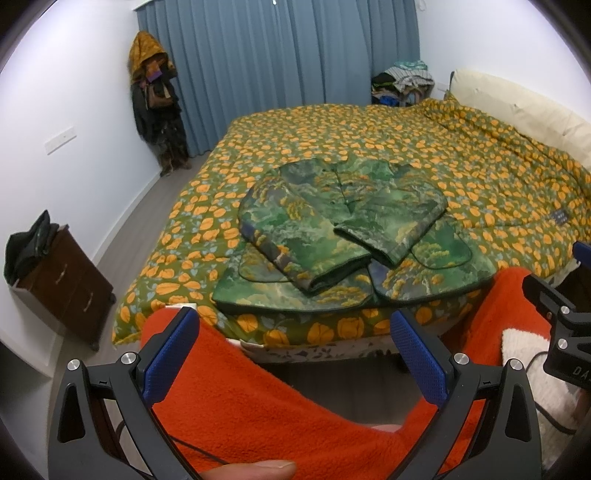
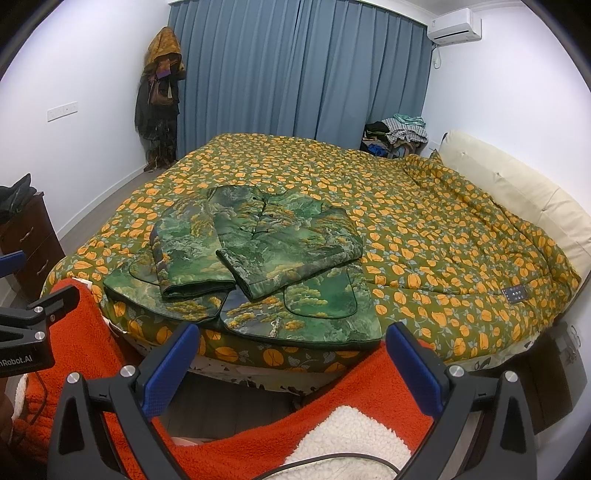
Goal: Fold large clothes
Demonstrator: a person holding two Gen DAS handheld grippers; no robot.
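Big bed [image 2: 424,221] with the orange-leaf quilt, and my green landscape-print jacket [image 2: 258,251] is lying near the foot edge with both sleeves already folded across the front. I'd say the sleeve step is done and the hem-up fold comes next. Left gripper [image 1: 295,354] and right gripper [image 2: 295,369] both hover short of it, fingers spread, holding nothing.

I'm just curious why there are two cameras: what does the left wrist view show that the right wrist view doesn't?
Only the left view shows a fingertip at its bottom edge. Only the right view shows the air conditioner high on the wall. Both share the green patterned jacket with its sleeves folded in, lying on the orange-leaf bedspread, the blue curtains, and an open claw, left and right.
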